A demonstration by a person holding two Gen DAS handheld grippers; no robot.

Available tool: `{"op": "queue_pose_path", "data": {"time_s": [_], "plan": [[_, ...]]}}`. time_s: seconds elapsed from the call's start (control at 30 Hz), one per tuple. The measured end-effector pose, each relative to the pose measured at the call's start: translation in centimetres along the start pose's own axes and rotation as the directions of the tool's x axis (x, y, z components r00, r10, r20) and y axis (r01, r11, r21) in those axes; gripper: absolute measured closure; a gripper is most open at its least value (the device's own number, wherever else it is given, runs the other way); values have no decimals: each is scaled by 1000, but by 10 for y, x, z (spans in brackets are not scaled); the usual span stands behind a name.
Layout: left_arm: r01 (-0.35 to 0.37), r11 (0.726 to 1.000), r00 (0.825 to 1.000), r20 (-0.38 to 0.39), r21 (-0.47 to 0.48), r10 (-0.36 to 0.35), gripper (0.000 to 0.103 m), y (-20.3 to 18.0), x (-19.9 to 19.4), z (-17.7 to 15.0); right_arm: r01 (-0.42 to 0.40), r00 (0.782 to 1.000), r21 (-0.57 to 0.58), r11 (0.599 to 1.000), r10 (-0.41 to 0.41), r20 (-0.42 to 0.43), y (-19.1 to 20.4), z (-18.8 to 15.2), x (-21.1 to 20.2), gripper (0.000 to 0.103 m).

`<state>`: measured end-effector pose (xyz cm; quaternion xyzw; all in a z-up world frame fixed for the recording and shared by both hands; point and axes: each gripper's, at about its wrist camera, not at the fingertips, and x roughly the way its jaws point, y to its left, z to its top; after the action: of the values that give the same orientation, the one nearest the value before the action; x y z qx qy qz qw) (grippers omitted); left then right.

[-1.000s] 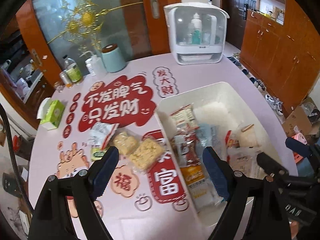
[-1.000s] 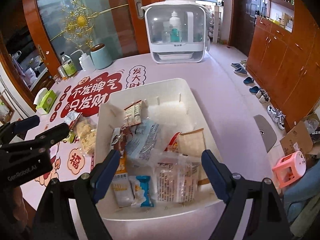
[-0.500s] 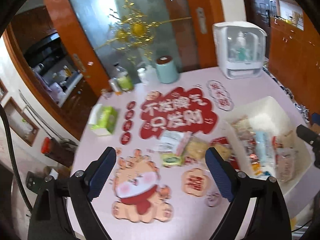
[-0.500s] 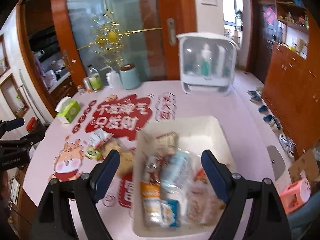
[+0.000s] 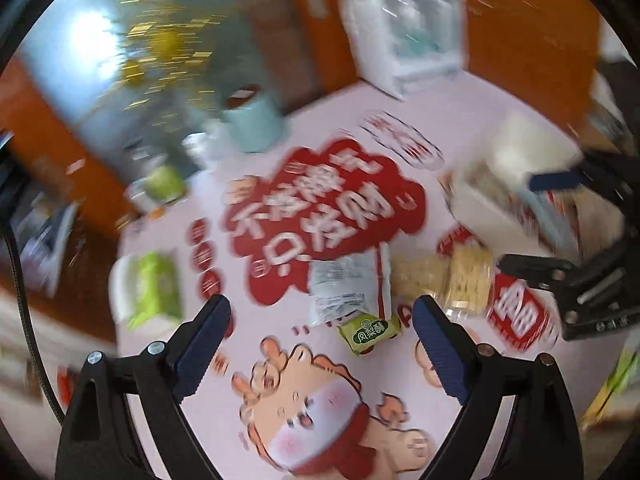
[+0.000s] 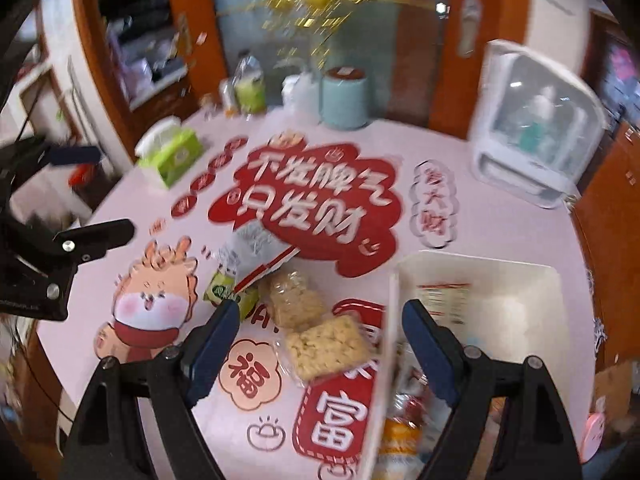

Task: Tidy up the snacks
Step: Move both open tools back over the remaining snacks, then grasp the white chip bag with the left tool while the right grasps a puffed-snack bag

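snack packets point(image 6: 320, 344) left of bin point(image 6: 556, 280), on table point(image 6: 500, 232)

The pink printed tabletop point(image 6: 500, 236) is open over the cartoon dragon print and the red lettering at its centre. A cluster blocks the middle: a white foil snack packet point(image 6: 256, 254), a small green wrapped snack point(image 6: 224, 294) and two clear bags of yellow crackers point(image 6: 316, 336) lie touching. The white plastic bin point(image 6: 472, 268) wall rises just beside the crackers. Along the far edge stand a teal cylindrical canister point(image 6: 345, 98), bottles, a green tissue box point(image 6: 170, 154) and a white cabinet-style appliance point(image 6: 532, 132).
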<state>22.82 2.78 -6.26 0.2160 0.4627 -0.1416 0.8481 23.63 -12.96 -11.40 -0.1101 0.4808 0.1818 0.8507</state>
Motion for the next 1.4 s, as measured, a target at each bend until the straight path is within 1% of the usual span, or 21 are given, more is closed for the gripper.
{"op": "queue_pose_path", "data": {"time_s": [0.07,0.13,0.2,0.27,0.37,0.43,0.5,0.57,0.67,0.73,0.83,0.87,0.9,0.93,1.0,1.03,1.1,1.17,1.23,1.33,1.4], "plan": [[58,993,998,-25,103,-56,11,4,32,-2,-13,998,-4,1000,13,-66,8,1,32,19],[80,981,996,-43,176,-73,11,5,56,-3,-18,993,-7,1000,17,-117,13,2,59,20],[107,962,993,-67,251,-93,11,10,84,-2,-12,989,-18,1000,9,-150,16,5,79,20],[134,943,990,-92,304,-111,11,12,106,-1,11,979,-27,1000,-16,-204,17,6,102,20],[164,900,985,-112,404,-129,11,11,136,-1,18,963,-41,999,-28,-267,16,7,126,20],[182,870,982,-126,458,-139,11,7,148,-3,16,957,-59,998,-32,-290,16,8,136,23],[214,828,976,-147,518,-160,11,1,159,-6,13,950,-60,998,-31,-312,16,8,145,23],[225,787,974,-148,574,-170,11,-6,166,-9,-1,944,-43,999,-13,-329,14,8,155,23],[237,755,972,-147,612,-186,11,-13,174,-7,-41,938,-3,999,37,-345,11,8,164,24],[256,738,967,-159,624,-200,11,-16,179,-3,-75,931,22,997,78,-356,11,6,168,27],[276,722,961,-180,635,-208,11,-19,192,1,-80,938,30,996,86,-335,11,5,167,33],[283,720,959,-191,634,-210,12,-20,196,2,-81,939,37,996,88,-332,10,6,166,36],[296,718,955,-206,630,-214,21,-21,201,2,-79,938,49,996,91,-333,10,6,166,38],[307,716,951,-218,627,-217,30,-22,204,1,-78,938,64,995,95,-334,8,6,165,38],[313,730,950,-209,608,-233,36,-21,205,0,-76,940,85,993,100,-327,7,6,164,41],[311,741,950,-202,595,-237,38,-20,204,0,-72,943,100,992,101,-317,6,5,161,42],[301,778,954,-177,552,-243,52,-13,198,0,-60,945,110,992,92,-315,4,5,159,43],[302,818,953,-180,491,-244,54,-4,194,-2,-53,947,125,991,90,-309,6,3,156,43],[289,841,956,-179,458,-231,55,3,187,-9,-65,952,142,988,104,-287,10,2,145,44],[247,883,965,-183,400,-187,55,12,173,-23,-78,962,159,984,116,-247,18,1,127,44],[220,914,969,-180,340,-167,55,17,157,-33,-84,968,173,981,122,-222,23,1,113,44]]}}
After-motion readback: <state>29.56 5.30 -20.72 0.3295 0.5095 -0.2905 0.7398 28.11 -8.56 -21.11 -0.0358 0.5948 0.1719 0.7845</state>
